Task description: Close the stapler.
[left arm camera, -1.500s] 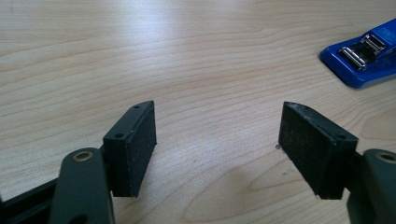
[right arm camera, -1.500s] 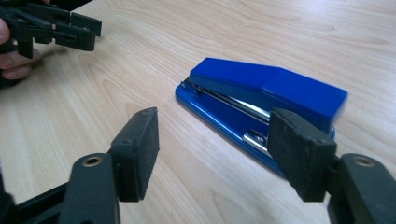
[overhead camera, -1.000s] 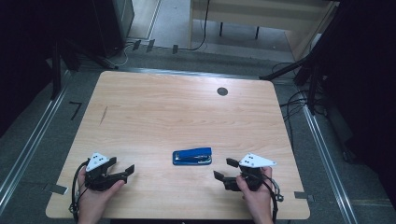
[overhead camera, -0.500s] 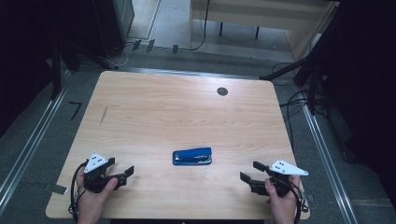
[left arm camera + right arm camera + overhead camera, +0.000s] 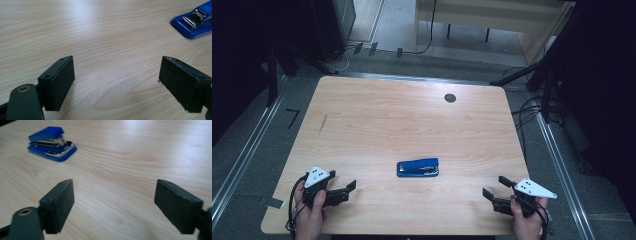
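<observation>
A blue stapler (image 5: 417, 167) lies flat on the wooden table (image 5: 412, 115), near the front middle. My left gripper (image 5: 346, 192) rests low at the front left, pointing right toward the stapler, well short of it. Its jaws have just been opening a little and stand open with nothing between them. In the left gripper view the stapler (image 5: 195, 21) sits far off at the upper right, beyond the gripper (image 5: 117, 82). My right gripper (image 5: 493, 186) is at the front right, open and empty, pointing left. Its own view has the stapler (image 5: 51, 143) at the upper left, past the gripper (image 5: 113, 205).
A small dark round mark (image 5: 450, 98) sits near the table's far right corner. Metal rails (image 5: 557, 150) run along both sides of the table, and cables (image 5: 527, 112) lie on the floor at the right. The near edge is close under both hands.
My right gripper has moved to the right along the front edge, away from the stapler. The left hand has stayed where it was, and the stapler has not moved.
</observation>
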